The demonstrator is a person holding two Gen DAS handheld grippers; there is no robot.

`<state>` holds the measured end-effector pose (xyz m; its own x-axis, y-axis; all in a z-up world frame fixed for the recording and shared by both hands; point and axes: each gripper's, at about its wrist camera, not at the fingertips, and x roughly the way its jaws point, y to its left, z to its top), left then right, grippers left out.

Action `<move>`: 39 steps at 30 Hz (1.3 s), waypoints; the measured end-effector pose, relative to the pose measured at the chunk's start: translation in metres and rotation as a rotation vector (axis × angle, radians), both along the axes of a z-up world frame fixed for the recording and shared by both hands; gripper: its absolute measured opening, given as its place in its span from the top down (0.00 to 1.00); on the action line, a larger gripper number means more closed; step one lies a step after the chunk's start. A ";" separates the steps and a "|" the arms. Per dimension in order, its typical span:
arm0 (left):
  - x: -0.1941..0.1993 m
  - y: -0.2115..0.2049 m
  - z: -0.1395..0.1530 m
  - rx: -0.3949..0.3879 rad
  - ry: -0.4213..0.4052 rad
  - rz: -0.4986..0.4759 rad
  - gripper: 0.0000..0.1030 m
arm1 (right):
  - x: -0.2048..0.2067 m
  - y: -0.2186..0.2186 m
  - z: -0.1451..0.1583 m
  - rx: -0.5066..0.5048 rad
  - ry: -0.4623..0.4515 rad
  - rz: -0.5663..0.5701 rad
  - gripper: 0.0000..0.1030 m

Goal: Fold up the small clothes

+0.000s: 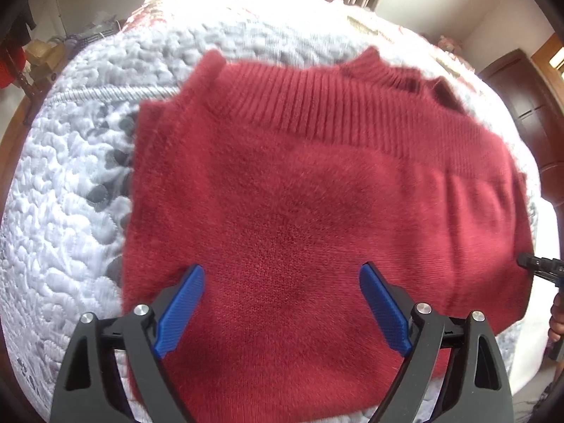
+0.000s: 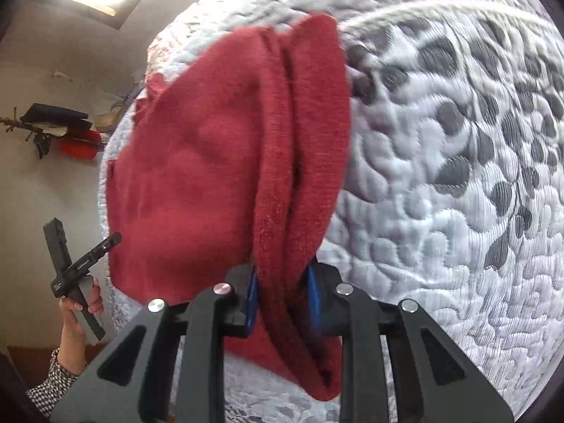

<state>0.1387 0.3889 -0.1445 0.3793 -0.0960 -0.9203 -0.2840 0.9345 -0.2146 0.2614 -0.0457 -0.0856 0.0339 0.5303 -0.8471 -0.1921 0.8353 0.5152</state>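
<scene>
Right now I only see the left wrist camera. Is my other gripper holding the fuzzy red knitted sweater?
Observer: Yes. The right gripper is shut on a folded edge of the fuzzy red knitted sweater.
Child: Is it only one layer?
Observer: No, the right wrist view shows at least two thick folds bunched between its blue finger pads.
Child: Can you see my left gripper from there?
Observer: Yes, the left gripper shows at the sweater's far side, held by a hand in a checked sleeve. Your own view shows it open above the white quilted bedspread.
</scene>
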 end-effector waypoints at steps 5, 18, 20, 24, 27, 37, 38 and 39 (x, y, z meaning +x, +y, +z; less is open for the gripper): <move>-0.015 0.016 0.023 -0.018 -0.048 0.001 0.12 | -0.010 0.069 0.062 0.011 -0.101 0.121 0.79; -0.049 0.063 0.026 -0.067 -0.067 0.097 0.12 | -0.036 0.264 0.059 -0.051 -0.140 0.386 0.79; -0.053 0.070 0.025 -0.079 -0.068 0.113 0.12 | -0.038 0.279 0.040 -0.089 -0.114 0.394 0.79; -0.059 0.077 0.025 -0.102 -0.072 0.137 0.13 | -0.042 0.291 0.007 -0.136 -0.077 0.401 0.77; -0.059 0.077 0.024 -0.113 -0.071 0.137 0.13 | -0.045 0.290 0.004 -0.119 -0.073 0.411 0.62; -0.022 0.038 0.026 -0.263 -0.078 0.072 0.13 | -0.065 0.233 0.064 -0.012 -0.132 0.382 0.54; -0.016 0.030 0.025 -0.281 -0.073 0.054 0.13 | -0.065 0.224 0.064 -0.029 -0.136 0.363 0.54; -0.010 0.023 0.024 -0.295 -0.069 0.037 0.13 | -0.065 0.213 0.064 -0.048 -0.142 0.346 0.53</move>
